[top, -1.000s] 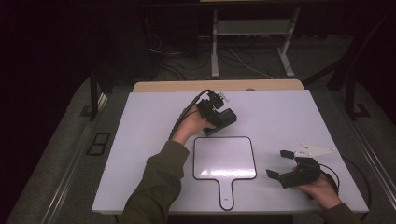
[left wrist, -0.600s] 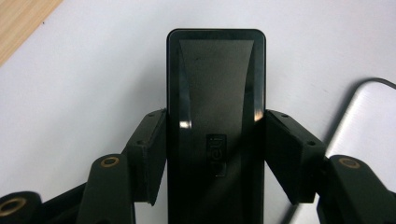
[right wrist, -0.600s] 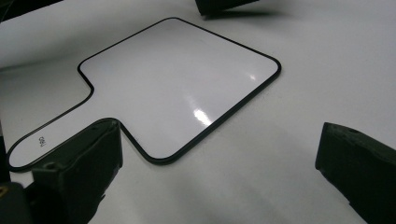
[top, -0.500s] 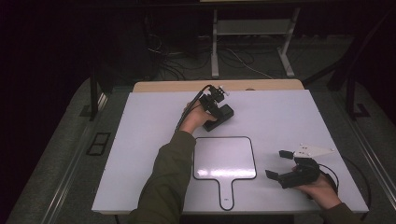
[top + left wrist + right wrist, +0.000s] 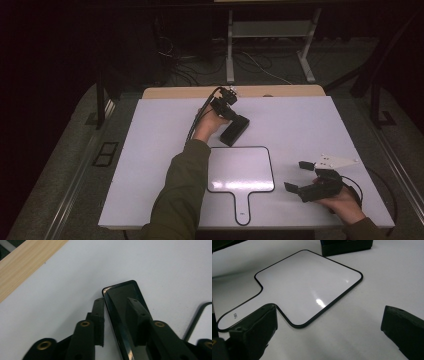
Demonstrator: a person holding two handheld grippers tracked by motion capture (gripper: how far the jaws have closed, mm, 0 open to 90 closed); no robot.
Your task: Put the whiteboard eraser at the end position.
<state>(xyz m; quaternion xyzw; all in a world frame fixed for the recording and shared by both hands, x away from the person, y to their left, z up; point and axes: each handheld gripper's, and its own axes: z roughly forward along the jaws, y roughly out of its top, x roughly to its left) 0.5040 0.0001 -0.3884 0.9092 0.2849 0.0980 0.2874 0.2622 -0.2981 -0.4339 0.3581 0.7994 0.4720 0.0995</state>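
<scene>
Here the left tongs [image 5: 117, 322] have just been closing and now pinch a flat black block [image 5: 125, 312] by its long sides. It looks like an eraser or a case, though its near end is cut off in the left gripper view and the dark gloss hides any detail. It has rounded corners and a shiny top, and it sits on the white surface [image 5: 300, 125] just beyond the handled whiteboard [image 5: 241, 169], tilted at an angle to it. The right tongs [image 5: 299, 176] are spread wide with nothing between them, held near the board's right edge. The board's handle tip [image 5: 227, 320] is partly hidden behind one jaw.
</scene>
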